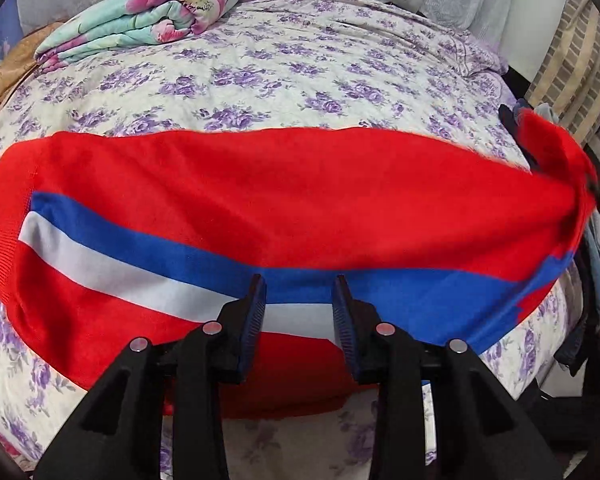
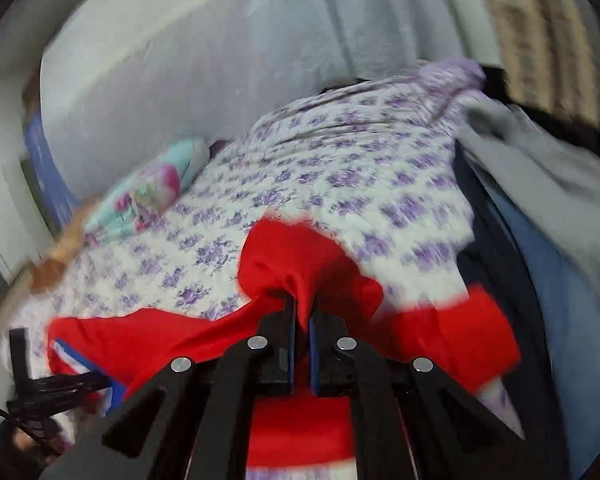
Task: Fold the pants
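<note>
Red pants (image 1: 284, 184), knit-looking fabric, with a blue stripe and a white stripe running side by side along the length; ribbed red band at the end nearest the left edge of the left wrist view. They lie on the bed (image 1: 300, 80), which has a cream cover printed with purple flowers. Long axis runs straight across the left wrist view, side to side, stripes following that same line; the ribbed end points toward the side of the bed where the folded floral blanket (image 1: 140, 20) sits at the far corner, well apart from the pants. The opposite end is lifted off the bed cover and bunched up at the right edge of that view. Left gripper (image 1: 299, 300) hovers over the near edge of the pants above the white stripe, jaws partly apart, nothing between the pads, no clear contact with the fabric. Right gripper (image 2: 302, 312) is closed tight on a fold of red fabric; cloth bulges up past the fingertips and drapes off both sides, raised off the bed cover. Right wrist view is motion-blurred, so fine detail there is unreadable. Beyond the pants on the right side of the bed: a pile of dark, blue and grey clothes (image 2: 540, 240).
</note>
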Tool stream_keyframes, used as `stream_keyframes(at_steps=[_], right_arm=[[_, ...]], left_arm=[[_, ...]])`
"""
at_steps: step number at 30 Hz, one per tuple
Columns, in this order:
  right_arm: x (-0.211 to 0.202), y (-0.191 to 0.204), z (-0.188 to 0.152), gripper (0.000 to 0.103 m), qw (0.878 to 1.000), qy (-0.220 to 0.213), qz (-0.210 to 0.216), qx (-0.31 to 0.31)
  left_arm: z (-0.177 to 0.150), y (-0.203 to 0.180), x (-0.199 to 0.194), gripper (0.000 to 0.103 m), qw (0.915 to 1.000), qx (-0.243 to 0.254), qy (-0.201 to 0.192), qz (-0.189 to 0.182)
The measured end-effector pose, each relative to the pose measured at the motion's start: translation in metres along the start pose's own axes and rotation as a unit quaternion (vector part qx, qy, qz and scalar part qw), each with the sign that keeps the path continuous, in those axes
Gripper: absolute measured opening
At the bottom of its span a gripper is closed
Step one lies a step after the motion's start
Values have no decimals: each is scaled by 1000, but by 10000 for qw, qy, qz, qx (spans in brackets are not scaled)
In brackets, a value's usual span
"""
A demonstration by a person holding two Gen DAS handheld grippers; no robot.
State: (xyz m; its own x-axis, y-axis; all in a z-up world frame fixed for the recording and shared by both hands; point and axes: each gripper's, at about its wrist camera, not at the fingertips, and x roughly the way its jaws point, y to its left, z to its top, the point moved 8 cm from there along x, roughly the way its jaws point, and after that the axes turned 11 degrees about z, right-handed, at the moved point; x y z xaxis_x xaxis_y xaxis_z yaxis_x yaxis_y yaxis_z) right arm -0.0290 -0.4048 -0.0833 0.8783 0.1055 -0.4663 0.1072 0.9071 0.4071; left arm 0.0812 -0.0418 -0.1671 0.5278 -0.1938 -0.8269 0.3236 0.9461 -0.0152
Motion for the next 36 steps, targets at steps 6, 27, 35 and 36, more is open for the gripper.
stream_keyframes(at_steps=[6, 27, 35, 36], right_arm=[[0, -79, -62, 46, 9828, 316, 45, 1818], [-42, -56, 19, 14, 9950, 40, 277, 962], [-16, -105, -30, 14, 9845, 642, 377, 1590], [-13, -112, -40, 14, 9830, 730, 288, 1657]], left_arm=[[-1, 0, -1, 34, 10000, 63, 26, 16], [-3, 118, -48, 35, 9914, -976, -145, 859], [-10, 123, -49, 33, 9911, -1046, -143, 807], [-12, 123, -49, 34, 9912, -1021, -124, 833]])
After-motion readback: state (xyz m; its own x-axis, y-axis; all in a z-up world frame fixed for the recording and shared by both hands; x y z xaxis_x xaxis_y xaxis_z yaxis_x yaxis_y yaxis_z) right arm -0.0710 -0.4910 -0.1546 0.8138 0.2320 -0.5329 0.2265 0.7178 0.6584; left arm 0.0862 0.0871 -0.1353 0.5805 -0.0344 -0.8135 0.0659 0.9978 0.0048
